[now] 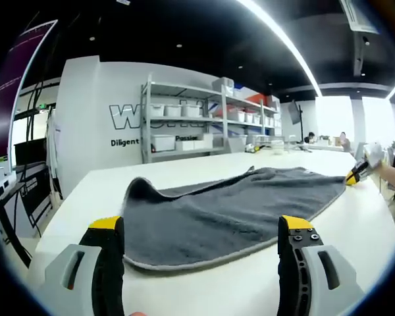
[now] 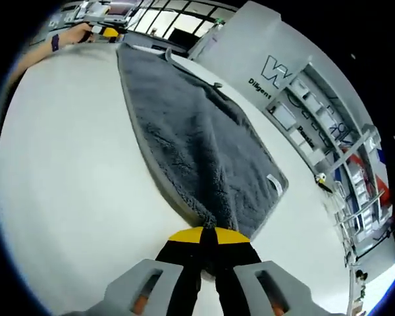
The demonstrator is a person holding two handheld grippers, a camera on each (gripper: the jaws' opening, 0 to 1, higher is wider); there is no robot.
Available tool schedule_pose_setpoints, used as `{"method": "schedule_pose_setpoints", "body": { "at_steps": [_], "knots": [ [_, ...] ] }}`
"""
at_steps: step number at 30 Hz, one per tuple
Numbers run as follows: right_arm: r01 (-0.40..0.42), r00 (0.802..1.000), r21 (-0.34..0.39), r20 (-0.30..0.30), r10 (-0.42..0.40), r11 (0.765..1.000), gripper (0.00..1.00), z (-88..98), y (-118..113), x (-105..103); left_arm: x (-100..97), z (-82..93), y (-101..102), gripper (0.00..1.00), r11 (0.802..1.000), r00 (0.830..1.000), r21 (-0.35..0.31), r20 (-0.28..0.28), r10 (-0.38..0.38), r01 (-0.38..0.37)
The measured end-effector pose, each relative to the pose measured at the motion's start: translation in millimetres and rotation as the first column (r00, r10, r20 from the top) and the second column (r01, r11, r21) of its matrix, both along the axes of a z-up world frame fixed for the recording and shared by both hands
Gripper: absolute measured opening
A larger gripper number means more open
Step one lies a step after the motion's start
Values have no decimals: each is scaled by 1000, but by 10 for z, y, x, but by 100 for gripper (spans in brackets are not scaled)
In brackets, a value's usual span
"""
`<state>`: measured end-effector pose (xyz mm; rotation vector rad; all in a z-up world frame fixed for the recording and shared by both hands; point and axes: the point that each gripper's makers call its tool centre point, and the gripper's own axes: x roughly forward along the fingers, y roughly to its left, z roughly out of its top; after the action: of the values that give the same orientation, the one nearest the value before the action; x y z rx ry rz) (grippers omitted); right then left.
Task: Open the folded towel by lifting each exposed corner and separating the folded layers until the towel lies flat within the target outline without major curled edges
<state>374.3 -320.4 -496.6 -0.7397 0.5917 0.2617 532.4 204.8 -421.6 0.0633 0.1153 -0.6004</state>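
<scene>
Clearly soft and limp: grey towel (image 1: 230,214) spread across the white bench (image 1: 204,286), thick pile, stitched pale edging. Mostly opened out already, though near-left corner (image 1: 139,186) in the left gripper view stands curled up off the bench, with an underlayer showing behind it.

Right tool (image 2: 208,236) pinched closed on a towel corner, yellow tips meeting over bunched fabric in the right gripper view; small sewn label (image 2: 274,184) lying near that end. Same tool visible far off in the left gripper view at the towel's opposite end (image 1: 354,175), held by a person's hand.

Left tool (image 1: 204,240) spread wide, gripping nothing, hovering just short of the towel's near edge.

Likely light, draping, no stiffness: will sag and fold under its own weight, so lifting from one point will drag the rest. Pile probably grippy against the pads, unlikely to slip. Best hold judged at the hemmed edge by the curled corner, pinching one layer only. No target outline discernible on the bench.
</scene>
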Motion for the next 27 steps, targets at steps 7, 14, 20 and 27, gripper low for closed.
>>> {"method": "schedule_pose_setpoints", "body": {
  "at_steps": [7,14,20,27],
  "knots": [
    [76,997,-14,35,-75,997,0,-2,-384,38,3,-33,2,96,1000,1000,5,-7,3,-3],
    [132,990,-41,63,-130,990,0,3,-721,45,3,-64,4,95,1000,1000,15,-14,4,-3],
    [176,982,-60,78,-172,982,0,5,-958,46,4,-78,11,95,1000,1000,16,-19,5,-5],
    [229,972,-111,77,-222,967,0,43,-1332,103,4,-76,12,95,1000,1000,18,-20,7,-7]
  ]
}}
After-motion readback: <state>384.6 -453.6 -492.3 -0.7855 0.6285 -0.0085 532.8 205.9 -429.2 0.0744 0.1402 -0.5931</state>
